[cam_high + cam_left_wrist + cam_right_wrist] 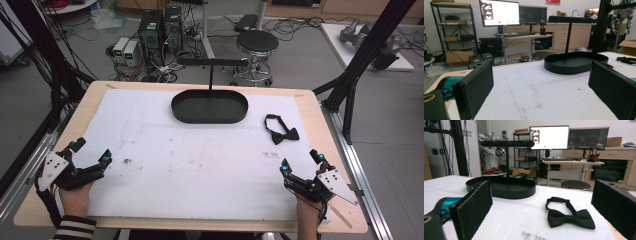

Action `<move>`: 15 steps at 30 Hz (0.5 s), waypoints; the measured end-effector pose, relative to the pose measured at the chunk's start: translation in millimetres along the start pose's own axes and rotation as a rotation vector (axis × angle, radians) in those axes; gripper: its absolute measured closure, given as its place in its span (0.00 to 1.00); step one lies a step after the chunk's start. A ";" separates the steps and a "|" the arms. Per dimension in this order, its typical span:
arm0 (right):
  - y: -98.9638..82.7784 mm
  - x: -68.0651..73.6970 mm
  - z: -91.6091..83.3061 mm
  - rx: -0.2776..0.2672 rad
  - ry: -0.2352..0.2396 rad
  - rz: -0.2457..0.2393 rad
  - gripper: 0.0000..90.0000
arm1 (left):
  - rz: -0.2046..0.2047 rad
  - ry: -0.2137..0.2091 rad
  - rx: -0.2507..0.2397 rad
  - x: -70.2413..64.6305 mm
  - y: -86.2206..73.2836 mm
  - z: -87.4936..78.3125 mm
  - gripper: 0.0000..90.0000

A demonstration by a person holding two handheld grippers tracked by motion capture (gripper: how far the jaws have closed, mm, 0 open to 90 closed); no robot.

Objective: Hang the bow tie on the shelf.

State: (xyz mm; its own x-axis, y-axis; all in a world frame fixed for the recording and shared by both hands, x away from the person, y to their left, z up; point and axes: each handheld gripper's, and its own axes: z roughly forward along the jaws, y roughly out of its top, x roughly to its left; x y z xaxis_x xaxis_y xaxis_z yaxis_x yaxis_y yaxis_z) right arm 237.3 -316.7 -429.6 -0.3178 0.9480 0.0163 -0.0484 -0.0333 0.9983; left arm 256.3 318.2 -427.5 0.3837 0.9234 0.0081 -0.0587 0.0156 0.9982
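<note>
**Both grippers gaping and empty; tray holding nothing; bow tie lying loose on the mat**

A black oval tray (210,106) is sitting at the far middle of the white mat (200,165), and nothing is lying inside it. A thin post is rising from its far side, carrying a black crossbar (212,62) overhead.

The black bow tie (281,130) is lying on the mat to the right of the tray, apart from it, with its strap looping toward the far edge.

The left gripper (91,152) is hovering near the front left corner with jaws spread wide, gripping nothing. The right gripper (301,160) is hovering near the front right corner, equally wide and empty, with the bow tie beyond it.

The right gripper view is showing the bow tie (570,216) close up between the jaws, knot and wings legible, and the tray (501,186) behind to the left. The left gripper view is catching the tray (576,62) ahead and merely the tie's strap (626,60) at the right edge.
</note>
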 end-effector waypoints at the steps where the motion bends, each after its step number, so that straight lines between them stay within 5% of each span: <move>1: 0.0 -0.1 -0.2 0.003 -0.001 0.005 0.03 | -0.001 0.001 0.000 0.3 0.1 -0.2 0.07; 11: 9.3 -5.2 3.9 0.011 0.047 0.009 0.03 | 0.001 0.000 0.008 0.7 -0.8 0.3 0.07; 15: 18.5 -10.9 11.2 0.076 0.061 -0.017 0.03 | -0.009 0.001 0.008 2.0 -0.9 -1.1 0.07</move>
State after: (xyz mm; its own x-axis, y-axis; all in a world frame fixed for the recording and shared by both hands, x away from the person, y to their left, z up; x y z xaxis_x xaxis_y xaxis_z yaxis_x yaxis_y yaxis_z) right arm 250.5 -324.1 -410.7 -0.3751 0.9270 -0.0015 0.0172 0.0086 0.9998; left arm 256.1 320.4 -428.4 0.3832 0.9237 -0.0010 -0.0483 0.0211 0.9986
